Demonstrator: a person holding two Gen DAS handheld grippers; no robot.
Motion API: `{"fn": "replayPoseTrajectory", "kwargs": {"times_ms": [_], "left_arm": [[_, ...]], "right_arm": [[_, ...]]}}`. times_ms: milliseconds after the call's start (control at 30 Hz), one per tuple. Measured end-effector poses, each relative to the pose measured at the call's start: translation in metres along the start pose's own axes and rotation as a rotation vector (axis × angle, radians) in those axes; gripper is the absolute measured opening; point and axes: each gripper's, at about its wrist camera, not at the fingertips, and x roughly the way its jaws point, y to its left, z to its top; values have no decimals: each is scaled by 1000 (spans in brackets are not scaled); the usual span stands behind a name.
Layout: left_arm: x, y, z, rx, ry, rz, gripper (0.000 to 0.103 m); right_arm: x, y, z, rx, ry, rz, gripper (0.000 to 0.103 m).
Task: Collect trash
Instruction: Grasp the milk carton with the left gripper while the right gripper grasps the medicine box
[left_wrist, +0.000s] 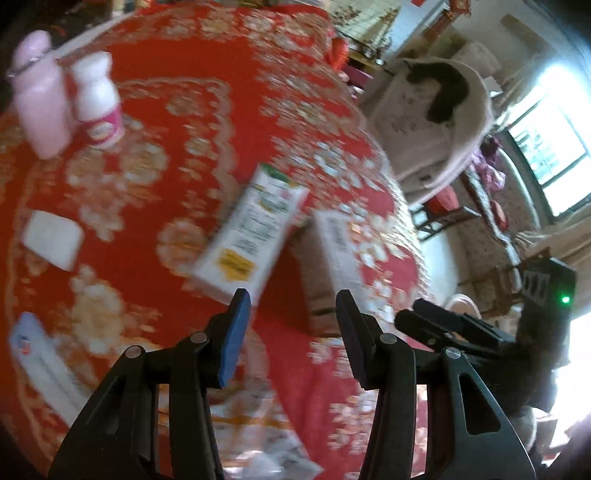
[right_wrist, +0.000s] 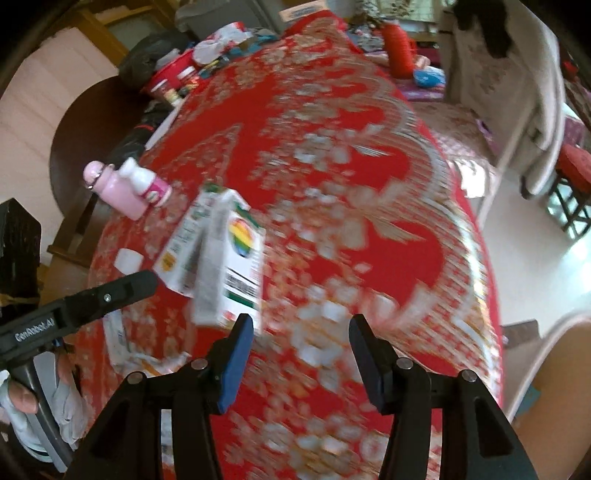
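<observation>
Two white drink cartons lie on a red floral tablecloth (left_wrist: 207, 122). In the left wrist view, one carton (left_wrist: 251, 229) with a yellow label lies just ahead of my open, empty left gripper (left_wrist: 293, 306), and a second carton (left_wrist: 332, 254) lies beside it to the right. In the right wrist view, a carton with a rainbow logo (right_wrist: 232, 266) sits just ahead-left of my open, empty right gripper (right_wrist: 301, 328), with the other carton (right_wrist: 184, 243) behind it. A pink bottle (left_wrist: 37, 103) and a small white bottle (left_wrist: 98, 99) stand at the far left. The views are motion-blurred.
A white square pad (left_wrist: 53, 238) and a white wrapper (left_wrist: 40, 365) lie at the left. Crumpled paper (right_wrist: 140, 354) lies near the table's edge. Clutter with a red tub (right_wrist: 173, 74) sits at the far end. A chair draped with a coat (left_wrist: 436, 110) stands beside the table.
</observation>
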Motion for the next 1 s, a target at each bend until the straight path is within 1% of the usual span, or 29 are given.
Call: {"fn": "replayPoseTrajectory", "kwargs": {"times_ms": [67, 167, 233, 367, 433, 467, 500, 567, 667, 767, 900, 1000], "left_arm": [[-1, 13, 5, -17, -6, 30, 46], [2, 28, 10, -45, 1, 37, 46], [5, 32, 12, -38, 5, 40, 46], [10, 32, 17, -13, 20, 38, 47], [15, 29, 20, 3, 31, 35, 47], [18, 27, 22, 10, 34, 34, 49], [20, 26, 23, 19, 37, 33, 49], [28, 22, 27, 36, 43, 32, 50], [36, 16, 32, 62, 36, 50, 53], [49, 13, 38, 73, 60, 60, 54], [67, 8, 43, 111, 87, 104, 54], [78, 1, 46, 140, 93, 125, 54]], "right_arm": [[6, 11, 7, -12, 0, 16, 58], [17, 29, 16, -39, 6, 23, 59], [28, 38, 23, -49, 21, 10, 59], [52, 42, 31, -26, 66, 21, 58], [60, 40, 33, -13, 80, -4, 47], [61, 37, 34, 1, 81, -6, 35], [59, 34, 34, 12, 76, -6, 28], [53, 27, 34, 18, 59, -19, 26], [45, 16, 33, 18, 56, -50, 26], [40, 8, 31, 35, 52, -62, 26], [35, 4, 24, 32, 50, -67, 26], [34, 0, 21, 43, 42, -56, 26]]}}
